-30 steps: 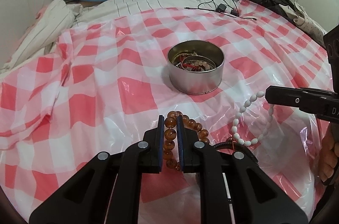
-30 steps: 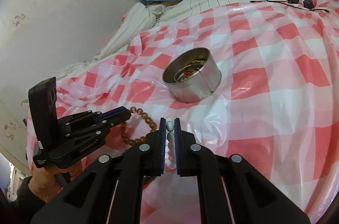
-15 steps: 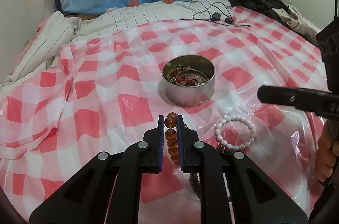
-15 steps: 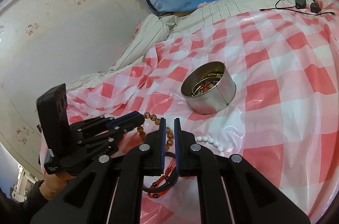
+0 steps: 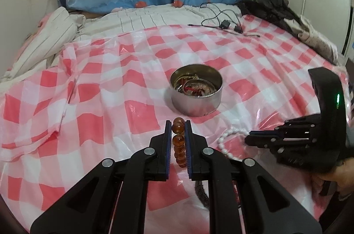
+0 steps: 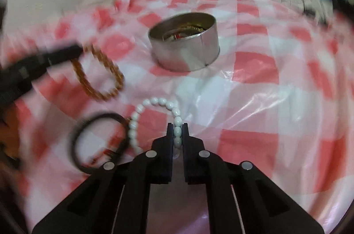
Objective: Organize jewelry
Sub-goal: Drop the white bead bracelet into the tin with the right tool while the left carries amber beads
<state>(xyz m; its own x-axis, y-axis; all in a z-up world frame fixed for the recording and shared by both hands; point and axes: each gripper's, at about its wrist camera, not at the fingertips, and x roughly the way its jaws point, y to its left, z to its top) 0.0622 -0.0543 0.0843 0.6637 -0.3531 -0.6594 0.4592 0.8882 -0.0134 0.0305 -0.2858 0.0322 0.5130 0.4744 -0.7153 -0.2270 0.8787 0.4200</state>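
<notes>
My left gripper [image 5: 178, 123] is shut on an amber bead bracelet [image 5: 178, 142], held just above the red-checked plastic sheet [image 5: 110, 83]. In the blurred right wrist view that amber bracelet [image 6: 104, 97] hangs as a loop from the left gripper [image 6: 78, 49]. My right gripper [image 6: 177, 125] is shut on a white bead bracelet [image 6: 135, 121] whose loop trails onto the sheet. From the left wrist view the right gripper [image 5: 247, 138] sits low at the white bracelet [image 5: 230, 131]. A round metal tin [image 5: 194, 105], holding several pieces of jewelry, stands just beyond both grippers.
A dark ring bracelet [image 6: 99, 143] lies on the sheet left of my right gripper. A black cable with adapter [image 5: 225, 23] and dark clothing [image 5: 272, 10] lie at the far edge of the bed. Striped bedding [image 5: 44, 41] bunches at the left. A hand [image 5: 340, 176] holds the right gripper.
A second ago the white bracelet hung from the right gripper; half a second ago it lay on the sheet below it. Now the right gripper is down with beads between its pads. The left gripper still grips the amber bracelet.
</notes>
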